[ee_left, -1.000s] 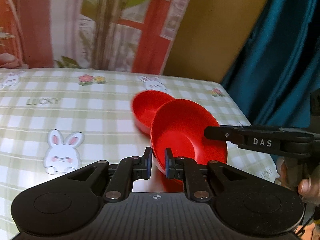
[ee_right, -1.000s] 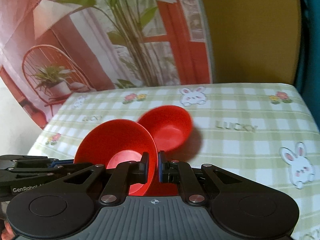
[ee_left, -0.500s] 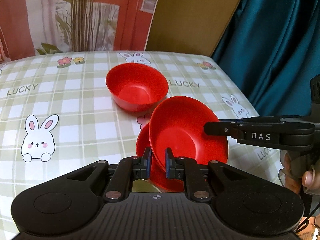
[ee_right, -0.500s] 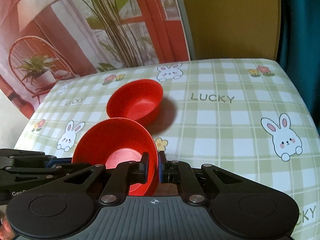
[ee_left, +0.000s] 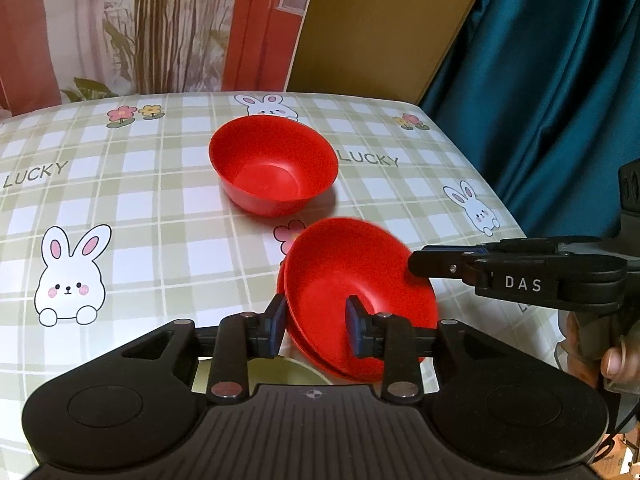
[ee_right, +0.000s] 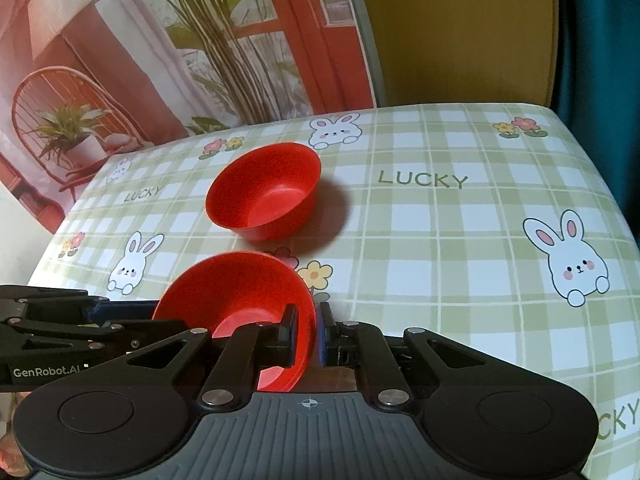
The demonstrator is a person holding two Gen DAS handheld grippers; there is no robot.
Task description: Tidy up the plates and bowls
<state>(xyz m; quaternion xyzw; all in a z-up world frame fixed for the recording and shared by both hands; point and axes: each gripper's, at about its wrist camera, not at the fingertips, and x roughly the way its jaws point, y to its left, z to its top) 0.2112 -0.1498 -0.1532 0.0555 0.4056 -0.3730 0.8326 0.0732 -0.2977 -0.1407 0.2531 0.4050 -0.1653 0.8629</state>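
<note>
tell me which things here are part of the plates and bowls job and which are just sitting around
Part of the job:
- red plates, two nested, rims straddled by the left gripper
- right gripper, shut on the top plate's rim
- red bowl, alone farther back

Just there:
- bunny check tablecloth
- teal curtain
- printed plant backdrop

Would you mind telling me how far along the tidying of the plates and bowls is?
Done: the top plate appears nested on a second plate, of which only an edge shows. In hand: the right gripper is shut on the top plate's rim, while the left gripper is open around it. Left: the bowl stands alone on the table, not yet put anywhere.
</note>
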